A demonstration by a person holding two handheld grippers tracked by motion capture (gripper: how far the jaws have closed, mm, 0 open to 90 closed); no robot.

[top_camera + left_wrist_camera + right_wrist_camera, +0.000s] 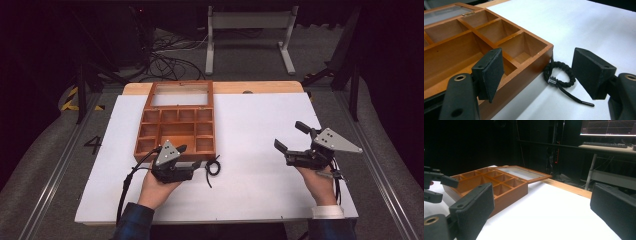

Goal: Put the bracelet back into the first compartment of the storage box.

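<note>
While left claw [537,75] gapes, braided bracelet [560,75] lies between jaws.

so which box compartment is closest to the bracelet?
The front right corner compartment of the wooden box: the black braided bracelet lies just outside that corner.

1. A dark figure "4" [93,145] is seen marked on the grey floor, left of the white surface [260,150], in the high view.
2. A small clear tag [552,81] is fixed on the black braided cord [560,72] in the left gripper view; its marking is too small to be read.
</note>
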